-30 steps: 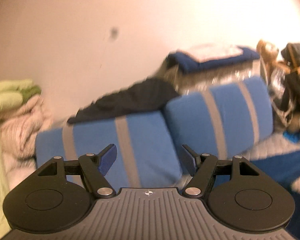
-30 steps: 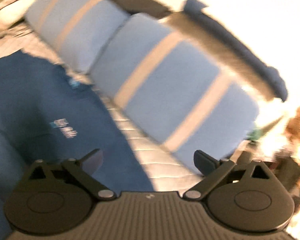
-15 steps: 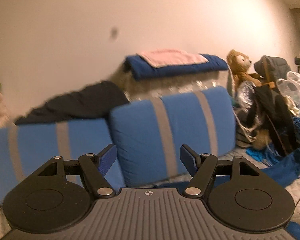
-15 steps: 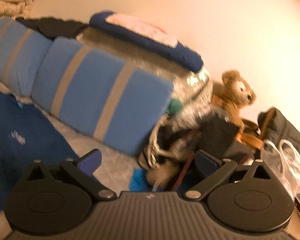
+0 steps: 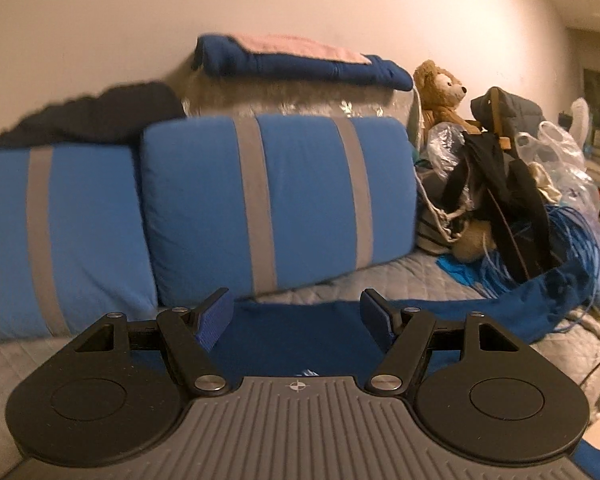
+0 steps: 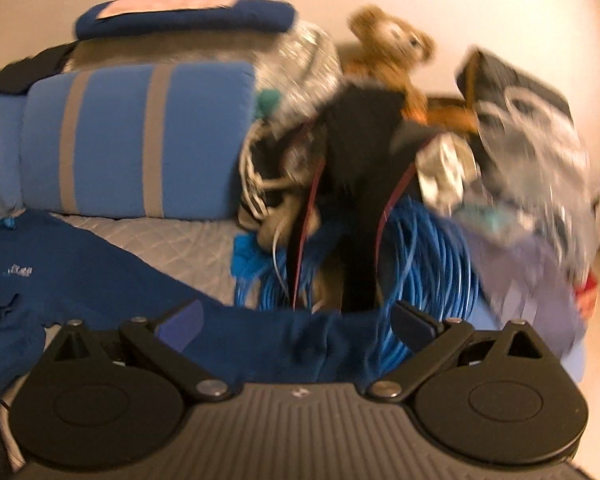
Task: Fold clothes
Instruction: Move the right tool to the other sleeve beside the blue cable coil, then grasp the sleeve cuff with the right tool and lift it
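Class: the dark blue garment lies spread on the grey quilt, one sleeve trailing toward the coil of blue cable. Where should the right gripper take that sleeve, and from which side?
Probably at the sleeve end, where the cloth bunches just short of the blue cable. Come from above and the near side with the open right gripper, since the pillows and clutter crowd the far side.

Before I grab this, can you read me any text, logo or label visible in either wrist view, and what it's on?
Nothing can be read.
Small white print on the dark blue garment, right wrist view: too blurred to read.
White scrap at the garment's near edge, left wrist view: half hidden, unreadable.
Small round emblems on both devices: symbols, no letters.
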{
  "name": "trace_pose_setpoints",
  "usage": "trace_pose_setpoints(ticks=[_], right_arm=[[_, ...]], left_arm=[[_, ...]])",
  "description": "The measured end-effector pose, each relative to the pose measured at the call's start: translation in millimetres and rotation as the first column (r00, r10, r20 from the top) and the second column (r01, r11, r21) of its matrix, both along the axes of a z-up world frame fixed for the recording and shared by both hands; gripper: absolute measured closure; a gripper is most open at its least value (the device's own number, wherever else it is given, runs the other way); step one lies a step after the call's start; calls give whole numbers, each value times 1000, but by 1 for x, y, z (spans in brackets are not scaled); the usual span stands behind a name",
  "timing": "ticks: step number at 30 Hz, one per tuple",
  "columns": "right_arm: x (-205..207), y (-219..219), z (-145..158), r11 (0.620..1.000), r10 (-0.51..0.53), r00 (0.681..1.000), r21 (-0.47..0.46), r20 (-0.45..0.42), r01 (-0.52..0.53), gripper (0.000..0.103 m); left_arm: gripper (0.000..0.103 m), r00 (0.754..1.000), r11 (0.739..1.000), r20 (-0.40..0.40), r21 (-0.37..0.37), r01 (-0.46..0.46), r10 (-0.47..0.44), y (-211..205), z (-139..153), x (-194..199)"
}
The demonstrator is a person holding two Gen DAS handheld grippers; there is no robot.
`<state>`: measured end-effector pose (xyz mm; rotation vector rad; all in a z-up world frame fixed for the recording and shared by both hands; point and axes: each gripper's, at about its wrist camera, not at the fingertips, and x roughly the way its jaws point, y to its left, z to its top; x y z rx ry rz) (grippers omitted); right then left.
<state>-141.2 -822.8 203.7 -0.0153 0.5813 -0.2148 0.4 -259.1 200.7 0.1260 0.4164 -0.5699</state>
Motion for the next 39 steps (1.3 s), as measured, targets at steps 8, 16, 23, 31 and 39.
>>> trace_pose_setpoints(ticks=[8, 16, 23, 31, 39], right_arm=[[2, -31, -53, 961, -98, 993, 254, -63, 111, 9], [23, -50, -93, 841, -227, 963, 470, -144, 269, 23], [39, -63, -126, 688, -370, 911, 605, -181, 400, 42], [43, -61, -134, 597, -499, 847, 636, -183, 489, 65], [48, -56, -128, 577, -567, 789, 571, -235, 584, 66]], left_arm=[[34, 992, 999, -129, -43, -9, 3, 9, -43, 7], [34, 981, 995, -195, -94, -34, 15, 29, -76, 12], [34, 983, 993, -184, -118, -30, 8, 35, -78, 10], [34, 984, 992, -180, -119, -41, 19, 36, -78, 10], [34, 985, 988, -174, -152, -33, 6, 39, -76, 10]])
